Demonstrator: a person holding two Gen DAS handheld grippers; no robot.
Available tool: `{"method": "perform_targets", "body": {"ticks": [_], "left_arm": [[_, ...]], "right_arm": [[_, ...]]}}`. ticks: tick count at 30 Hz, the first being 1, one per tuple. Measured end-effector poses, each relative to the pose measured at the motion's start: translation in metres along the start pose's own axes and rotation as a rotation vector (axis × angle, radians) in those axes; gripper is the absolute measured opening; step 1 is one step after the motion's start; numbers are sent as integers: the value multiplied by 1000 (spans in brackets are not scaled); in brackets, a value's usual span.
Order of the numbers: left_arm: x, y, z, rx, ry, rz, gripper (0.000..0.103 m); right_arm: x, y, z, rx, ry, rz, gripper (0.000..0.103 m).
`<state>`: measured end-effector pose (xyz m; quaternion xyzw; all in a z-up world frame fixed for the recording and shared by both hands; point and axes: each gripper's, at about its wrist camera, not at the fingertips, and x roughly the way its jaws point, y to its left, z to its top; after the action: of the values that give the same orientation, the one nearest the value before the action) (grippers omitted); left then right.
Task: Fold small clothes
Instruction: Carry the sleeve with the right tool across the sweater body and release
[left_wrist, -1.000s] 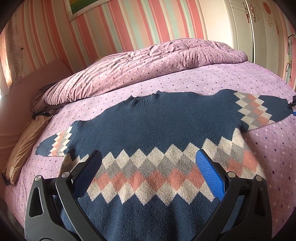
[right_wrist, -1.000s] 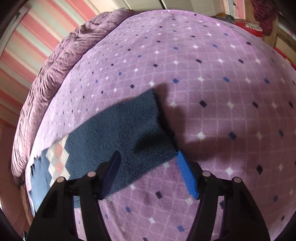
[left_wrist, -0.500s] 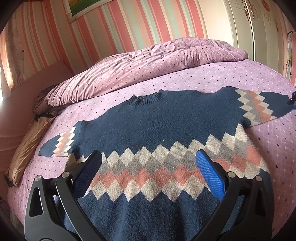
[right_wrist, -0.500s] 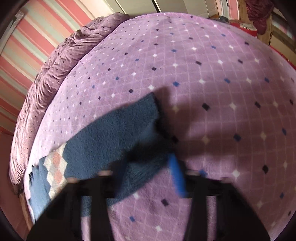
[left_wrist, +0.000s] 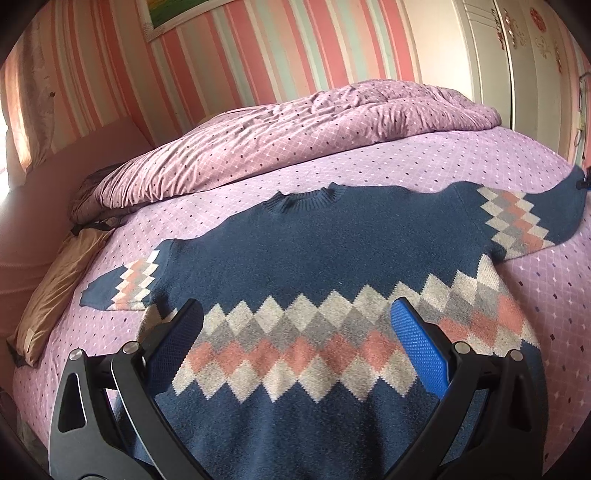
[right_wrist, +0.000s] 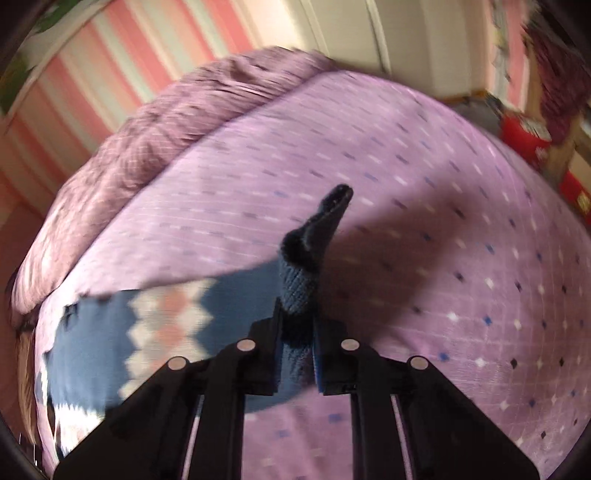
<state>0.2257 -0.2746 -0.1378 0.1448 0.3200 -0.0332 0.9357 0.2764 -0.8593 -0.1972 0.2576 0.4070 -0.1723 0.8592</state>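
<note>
Navy knitted sweater with pink-grey diamond band (left_wrist: 317, 258) lies on the purple bed (left_wrist: 535, 295); right hand-held gripper (right_wrist: 297, 332) pinches its cuff, left hand-held gripper (left_wrist: 295, 339) gapes wide above its hem.

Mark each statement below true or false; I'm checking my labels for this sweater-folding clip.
1. The right tool is shut on the cuff of one sleeve. True.
2. The left tool grips the hem of the sweater. False: its jaws stand wide open over the sweater's diamond band, holding nothing.
3. The sweater lies spread flat on the bed, neckline pointing away from the left tool. True.
4. The pinched cuff lies flat on the bedspread. False: it is bunched and stands up between the right tool's fingers.
5. The rumpled duvet covers the sweater's neckline. False: it is heaped beyond the sweater, apart from it.
</note>
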Motion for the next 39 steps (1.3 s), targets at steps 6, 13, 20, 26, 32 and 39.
{"method": "perform_targets", "body": {"ticks": [6, 13, 20, 26, 32, 39], "left_arm": [[-9, 33, 4, -29, -17, 15, 100], [-10, 83, 10, -62, -14, 3, 100], [-3, 139, 19, -90, -42, 9, 100], [16, 198, 28, -128, -58, 54, 100], [49, 252, 39, -151, -58, 98, 100], [106, 287, 49, -171, -45, 110, 100]], "right_arm": [[-38, 107, 6, -122, -32, 138, 13], [-52, 230, -10, -222, -25, 227, 13], [-46, 347, -57, -315, -20, 269, 13], [-20, 434, -105, -387, 3, 281, 13], [20, 504, -157, -430, 36, 285, 13], [55, 570, -212, -500, 44, 257, 13]]}}
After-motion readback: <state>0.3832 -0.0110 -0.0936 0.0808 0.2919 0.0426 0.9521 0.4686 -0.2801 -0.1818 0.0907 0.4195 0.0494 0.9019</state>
